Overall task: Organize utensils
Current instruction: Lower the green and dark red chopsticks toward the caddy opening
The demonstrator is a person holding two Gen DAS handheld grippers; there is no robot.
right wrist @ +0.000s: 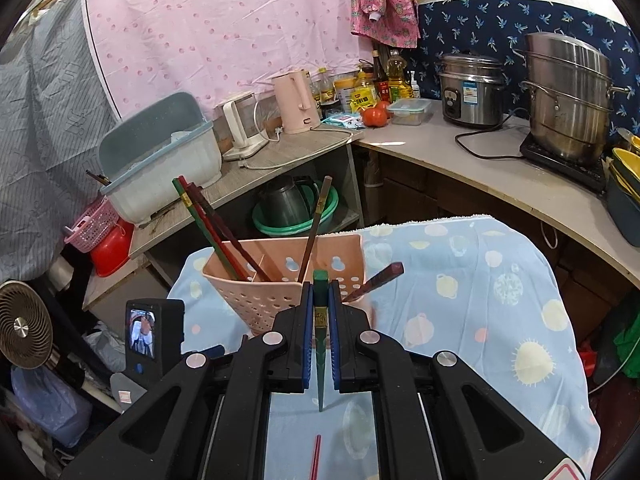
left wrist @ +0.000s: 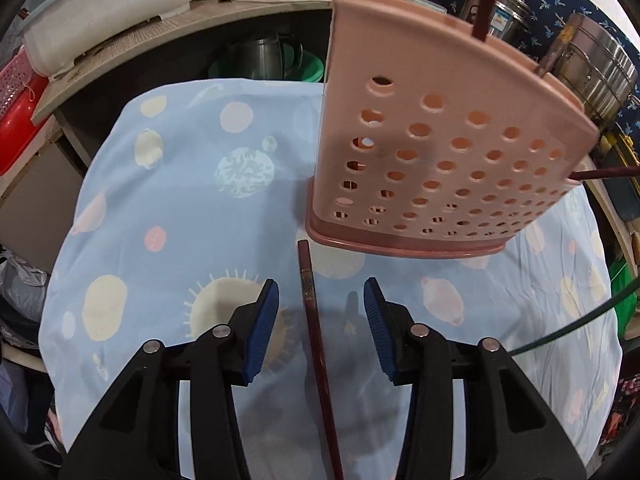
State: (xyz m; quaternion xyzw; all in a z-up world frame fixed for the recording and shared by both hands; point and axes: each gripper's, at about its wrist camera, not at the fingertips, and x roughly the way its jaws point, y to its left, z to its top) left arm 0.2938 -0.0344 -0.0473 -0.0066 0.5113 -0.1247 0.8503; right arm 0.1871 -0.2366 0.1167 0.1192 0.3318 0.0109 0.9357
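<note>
The right tool (right wrist: 320,312) clamps a green chopstick (right wrist: 320,344) just short of the pink holder (right wrist: 280,284). The left tool (left wrist: 321,308) gapes wide, empty, straddling a dark red chopstick (left wrist: 316,344) on the worktop (left wrist: 180,232).

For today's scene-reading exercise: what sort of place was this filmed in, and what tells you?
Most likely a small home kitchen: a rice cooker and stacked steamer pot stand on the counter, beside cooking oil bottles.
</note>
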